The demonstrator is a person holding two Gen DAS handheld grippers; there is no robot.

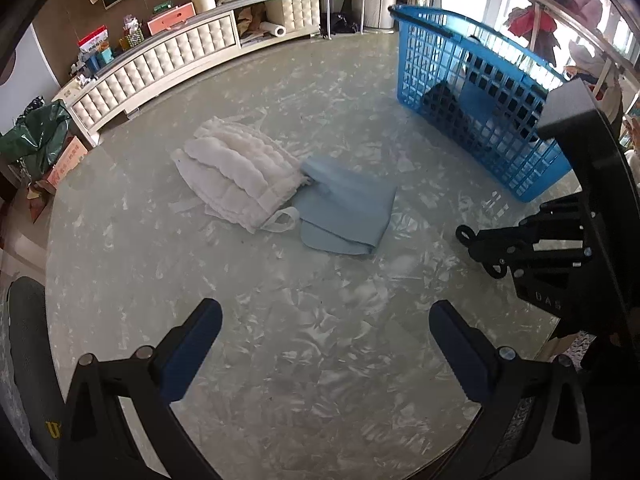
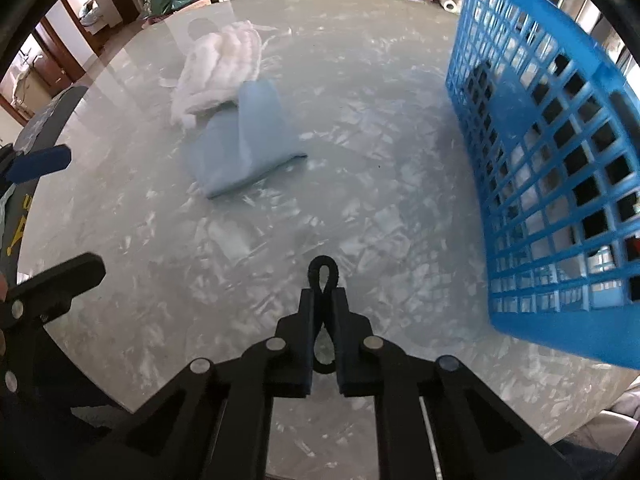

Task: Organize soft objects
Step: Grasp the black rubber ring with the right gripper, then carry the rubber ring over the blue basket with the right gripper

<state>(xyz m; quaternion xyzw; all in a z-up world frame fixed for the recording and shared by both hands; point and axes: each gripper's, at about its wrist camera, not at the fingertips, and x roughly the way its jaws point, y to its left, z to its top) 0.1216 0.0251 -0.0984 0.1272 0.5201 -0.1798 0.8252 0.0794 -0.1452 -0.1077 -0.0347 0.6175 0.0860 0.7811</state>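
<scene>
The right tool (image 2: 323, 300) is pinched tight on a thin black loop (image 2: 323, 270), maybe a hair tie, just above the glossy round table (image 2: 360, 200). The left tool (image 1: 326, 320) hangs wide with nothing in it. A folded light blue cloth (image 1: 344, 212) sits mid-table touching a white quilted pad (image 1: 240, 176), and the blue lattice basket (image 1: 480, 120) stands off to the right.

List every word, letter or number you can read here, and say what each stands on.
"DAS": right tool body, faint embossed letters.
"U": yellow letter on left tool body, rest cut off.
Red packet on the cabinet: print too small to read.
Orange box: print blurred.
</scene>
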